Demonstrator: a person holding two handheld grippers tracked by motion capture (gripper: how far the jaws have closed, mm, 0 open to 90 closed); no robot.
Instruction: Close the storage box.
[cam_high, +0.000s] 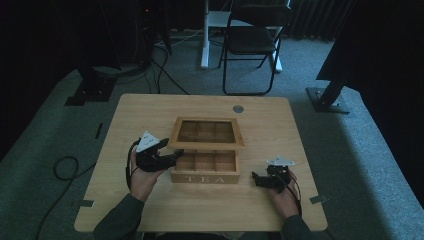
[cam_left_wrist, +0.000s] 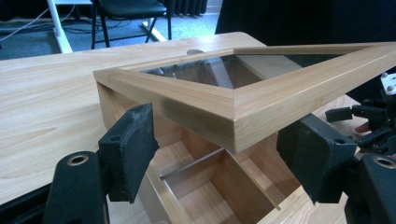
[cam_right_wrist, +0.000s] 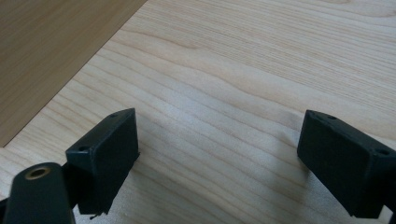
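Tea box (cam_high: 205, 172) of pale wood sits mid-table (cam_high: 150, 107), "TEA" lettered on the front wall facing the person. Glass-paned lid (cam_high: 206, 133) is raised partway, hinged at the rear, with empty compartments visible beneath it. Left gripper (cam_high: 172, 157) is at the box's left front corner, jaws spread wide; in the left gripper view the lid's corner (cam_left_wrist: 233, 126) lies between the two pads (cam_left_wrist: 133, 149), which sit apart from the wood, nothing clamped. Right gripper (cam_high: 256, 179) rests low over bare tabletop just right of the box, jaws likewise released and holding nothing, wood grain (cam_right_wrist: 224, 93) showing between them.
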